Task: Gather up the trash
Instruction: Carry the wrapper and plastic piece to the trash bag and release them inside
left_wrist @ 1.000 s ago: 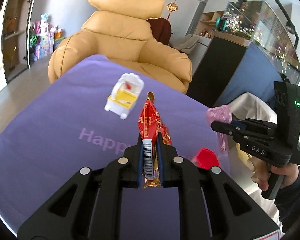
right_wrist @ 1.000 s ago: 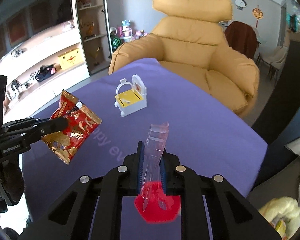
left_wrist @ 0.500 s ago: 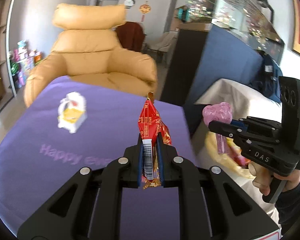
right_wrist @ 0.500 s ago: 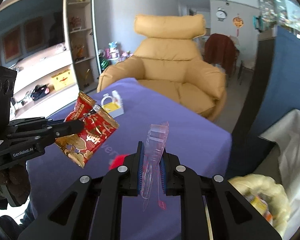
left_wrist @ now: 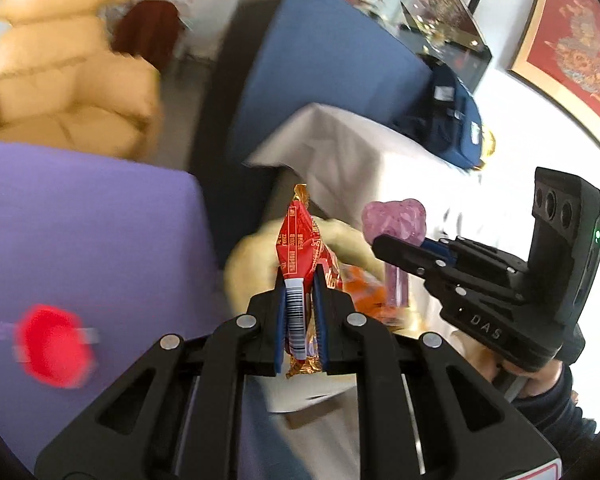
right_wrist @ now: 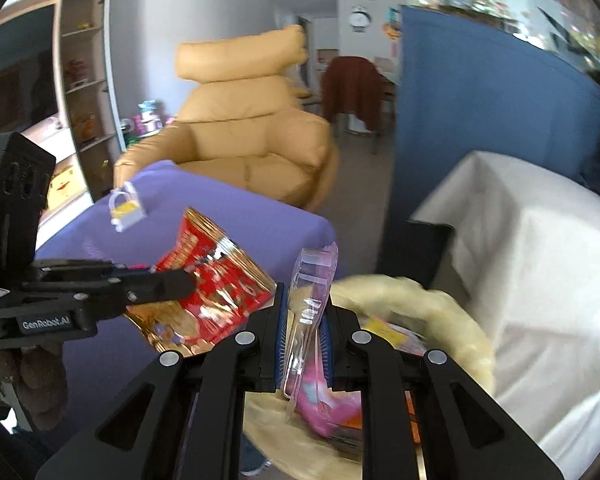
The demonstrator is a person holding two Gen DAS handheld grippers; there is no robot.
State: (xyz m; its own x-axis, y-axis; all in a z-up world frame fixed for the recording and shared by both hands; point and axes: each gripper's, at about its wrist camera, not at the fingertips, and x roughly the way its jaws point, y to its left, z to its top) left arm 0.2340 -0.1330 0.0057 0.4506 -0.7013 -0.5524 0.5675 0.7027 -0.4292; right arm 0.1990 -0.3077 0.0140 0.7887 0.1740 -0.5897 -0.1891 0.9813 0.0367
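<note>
left tool point(left_wrist: 300, 300): pads clamped on red snack wrapper point(left_wrist: 300, 240), held upright, barcode end between the pads.
right tool point(right_wrist: 304, 328): pads clamped on clear plastic package point(right_wrist: 312, 280), pink-tinted and heart-topped in the left wrist view.
landmark: trash bag point(right_wrist: 452, 304), pale yellow, open mouth, already holding pink and orange rubbish; it sits off the edge of the purple counter point(left_wrist: 92, 216), beside a white-draped piece of furniture point(right_wrist: 540, 248).
wrapper place: over the bag's near rim, counter side.
package place: over the bag's mouth, just beside the wrapper.
step: carry phase, both pieces brought to the bag, release not yet done.
next move: centre each tool over the opening, then open the jaws so both pieces fall inside; light film may cling to the pads.
left on counter: red item point(left_wrist: 52, 346), blurred, well apart from the bag; small white-and-yellow toy point(right_wrist: 126, 208) further still, likely not trash.
</note>
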